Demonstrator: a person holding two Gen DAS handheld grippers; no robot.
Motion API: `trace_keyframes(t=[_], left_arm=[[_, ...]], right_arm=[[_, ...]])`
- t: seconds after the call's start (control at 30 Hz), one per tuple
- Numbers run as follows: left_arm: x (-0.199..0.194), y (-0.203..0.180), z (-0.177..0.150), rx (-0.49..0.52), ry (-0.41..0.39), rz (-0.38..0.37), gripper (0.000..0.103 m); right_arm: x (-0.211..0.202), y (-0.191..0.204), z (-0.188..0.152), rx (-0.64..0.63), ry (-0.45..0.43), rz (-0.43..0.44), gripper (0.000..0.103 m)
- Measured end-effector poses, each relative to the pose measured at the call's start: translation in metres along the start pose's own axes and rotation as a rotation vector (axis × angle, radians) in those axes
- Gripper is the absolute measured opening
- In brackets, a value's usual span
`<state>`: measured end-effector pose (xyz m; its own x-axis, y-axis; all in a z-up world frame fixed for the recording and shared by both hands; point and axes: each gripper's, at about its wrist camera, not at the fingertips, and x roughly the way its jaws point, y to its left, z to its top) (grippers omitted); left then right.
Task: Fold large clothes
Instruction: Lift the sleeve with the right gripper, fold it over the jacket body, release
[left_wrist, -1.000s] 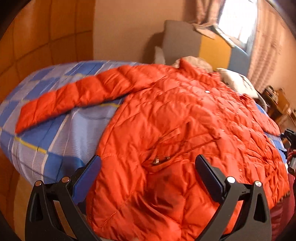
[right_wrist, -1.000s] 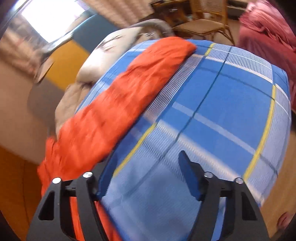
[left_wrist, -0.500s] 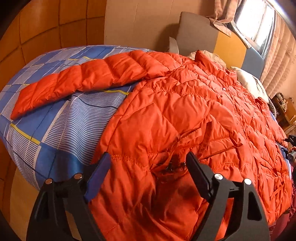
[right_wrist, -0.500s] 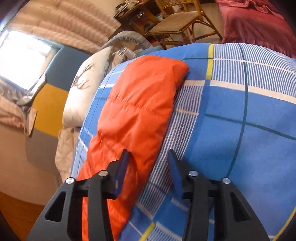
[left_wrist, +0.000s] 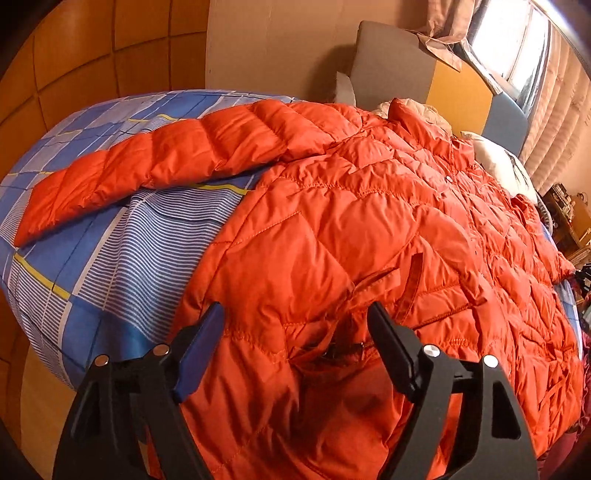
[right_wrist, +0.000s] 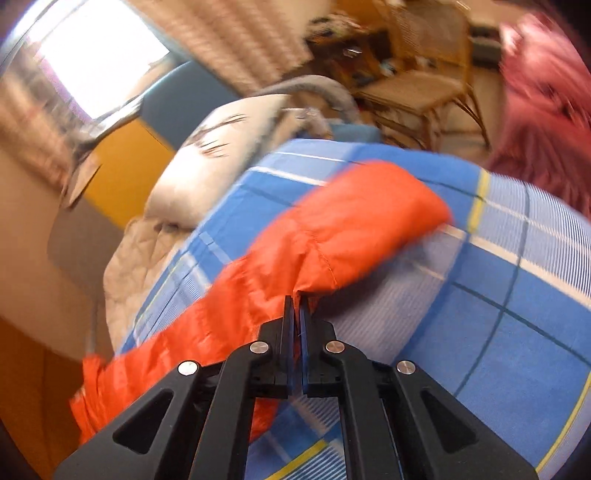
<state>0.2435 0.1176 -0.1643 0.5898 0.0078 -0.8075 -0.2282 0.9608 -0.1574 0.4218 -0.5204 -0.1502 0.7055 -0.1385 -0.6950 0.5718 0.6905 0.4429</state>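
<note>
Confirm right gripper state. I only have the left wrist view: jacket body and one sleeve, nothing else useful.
Observer: The right gripper is shut on the other sleeve, pinching its near edge.
Operator: At the cuff?
Observer: No, short of it. The cuff lies past the pinch, over the bedspread.
Operator: Sleeve lifted?
Observer: It is bunched up at the pinch, with a shadow under it. The frame is blurred, so I can't say more.
</note>
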Motion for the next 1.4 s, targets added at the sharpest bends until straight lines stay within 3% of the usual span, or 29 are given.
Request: trace_keyframes(t=[0.2,0.4,0.7,0.93,1.1,1.17,1.23,1.27,1.4], left_arm=[[0.009,0.001,0.011,0.011,0.005,-0.035,0.078],[0.017,0.009,0.028,-0.004,-0.007,-0.023,0.079],[0.031,0.006,0.038,0.023,-0.006,0.017,0.08],[0.034,0.005,0.046,0.022,-0.008,-0.007,0.079],[0.036,0.005,0.05,0.007,-0.002,-0.032,0.079],[0.034,0.005,0.051,0.005,-0.003,-0.038,0.078],[0.03,0.004,0.053,0.004,-0.012,-0.053,0.076],[0.028,0.004,0.055,0.005,-0.016,-0.057,0.073],[0.016,-0.002,0.058,-0.005,-0.036,-0.085,0.071]], right_arm=[[-0.008,0.059,-0.028,-0.167,0.017,0.046,0.003],[-0.021,0.136,-0.066,-0.38,0.047,0.114,0.003],[-0.04,0.242,-0.16,-0.735,0.132,0.205,0.003],[-0.044,0.291,-0.238,-0.906,0.215,0.252,0.003],[-0.043,0.322,-0.284,-0.957,0.275,0.305,0.003],[-0.045,0.327,-0.295,-0.941,0.297,0.341,0.02],[-0.053,0.328,-0.3,-0.913,0.292,0.376,0.08],[-0.059,0.326,-0.301,-0.896,0.273,0.39,0.085],[-0.076,0.306,-0.292,-0.805,0.284,0.448,0.085]])
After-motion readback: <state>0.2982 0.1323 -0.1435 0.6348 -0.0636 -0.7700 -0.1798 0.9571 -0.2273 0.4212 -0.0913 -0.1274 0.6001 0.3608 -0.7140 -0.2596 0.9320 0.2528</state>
